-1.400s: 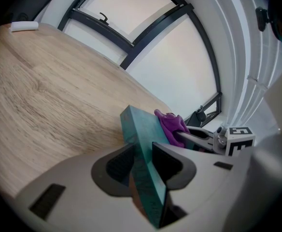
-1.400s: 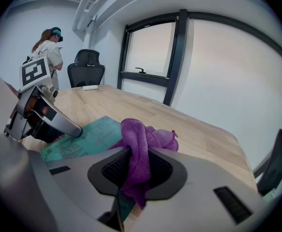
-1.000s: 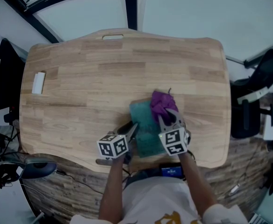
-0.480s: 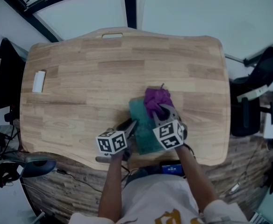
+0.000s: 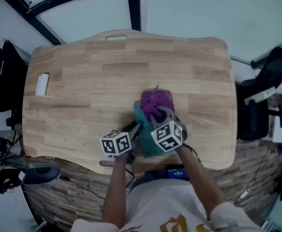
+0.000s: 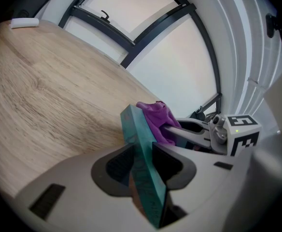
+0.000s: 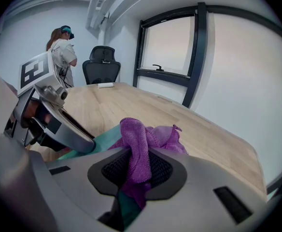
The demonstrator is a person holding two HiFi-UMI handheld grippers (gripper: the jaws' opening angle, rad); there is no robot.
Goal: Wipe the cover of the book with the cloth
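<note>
**Both grippers clamped: book edge on the left, cloth on the right**

A pale wooden table (image 5: 83, 95) fills the scene, in a white-walled room with dark-framed windows (image 7: 167, 76) ahead of the grippers. Far beyond the left gripper (image 5: 133, 129), as the right gripper view shows, a black office chair (image 7: 101, 64) stands at the table's end with a person (image 7: 63, 52) next to it.

Two bare forearms reach in from the near table edge, side by side. The left gripper's jaws are closed on the edge of the teal book (image 6: 141, 149), which runs between them and away from the camera. The right gripper (image 5: 161, 116), just to its right, has its jaws pinched on the purple cloth (image 7: 141, 149) (a bunched fold stands up between them). The rest of the cloth is heaped in front of those jaws, on the book's far part, and the right gripper's jaws lie over the cover.

A small white block (image 5: 42, 84) lies well apart, far to the left of the left gripper, near the table's edge.
</note>
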